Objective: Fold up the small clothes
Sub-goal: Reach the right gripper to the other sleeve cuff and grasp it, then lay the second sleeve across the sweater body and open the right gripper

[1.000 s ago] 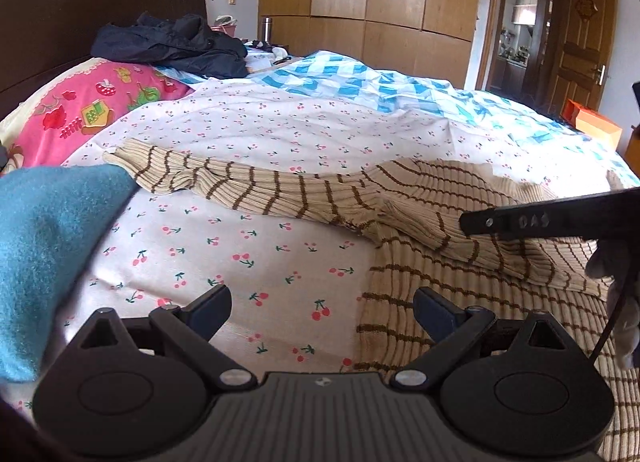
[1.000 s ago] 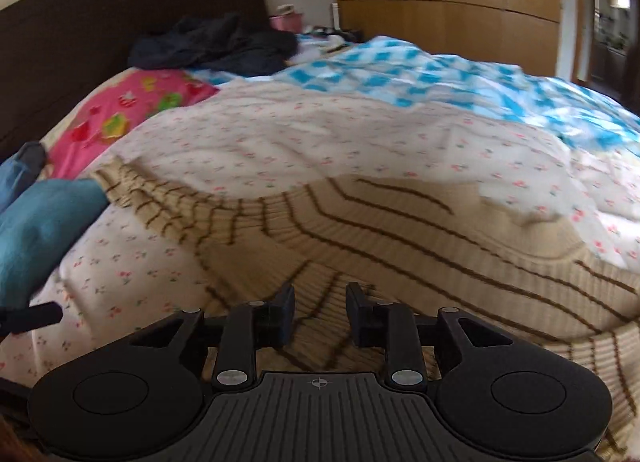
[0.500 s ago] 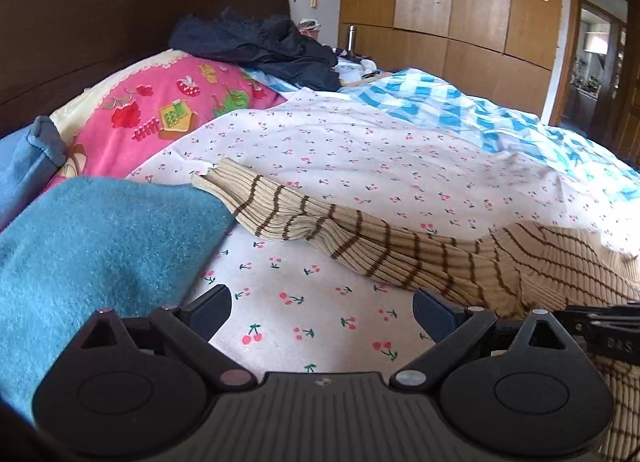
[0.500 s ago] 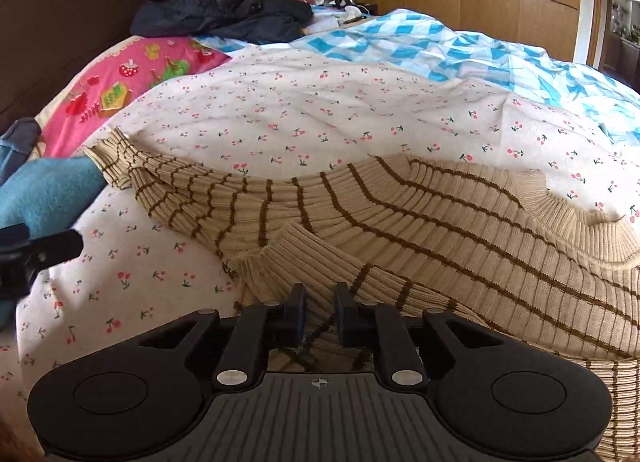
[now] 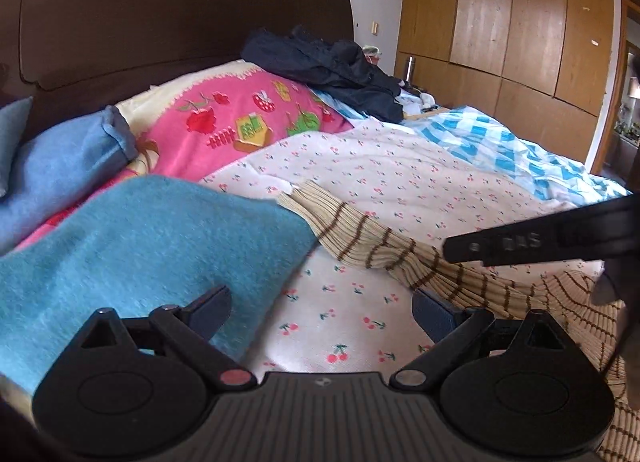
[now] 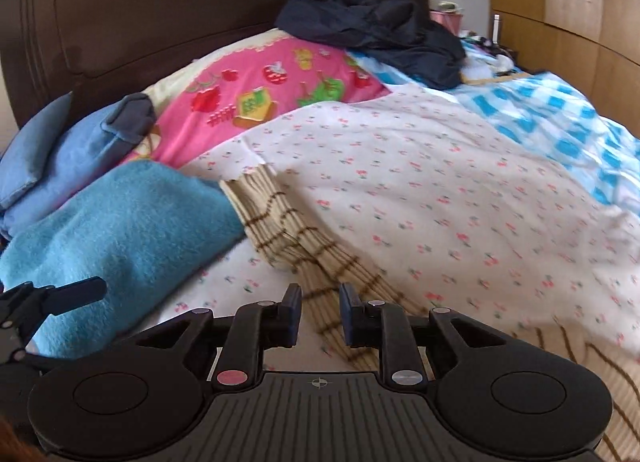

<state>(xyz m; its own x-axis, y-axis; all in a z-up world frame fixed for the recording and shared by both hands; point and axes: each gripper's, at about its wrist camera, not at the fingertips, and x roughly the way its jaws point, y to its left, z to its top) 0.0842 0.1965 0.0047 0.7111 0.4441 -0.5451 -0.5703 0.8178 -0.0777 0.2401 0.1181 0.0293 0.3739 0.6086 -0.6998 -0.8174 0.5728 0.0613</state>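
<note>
Striped sweater sleeve [image 6: 288, 238]: long axis runs 11 o'clock from right gripper [image 6: 319, 316], jaws narrowly parted astride it, nearer than left gripper [image 5: 320, 308], spread wide, empty.

Soft daylight, fisheye-warped edges, right-side motion blur.
</note>
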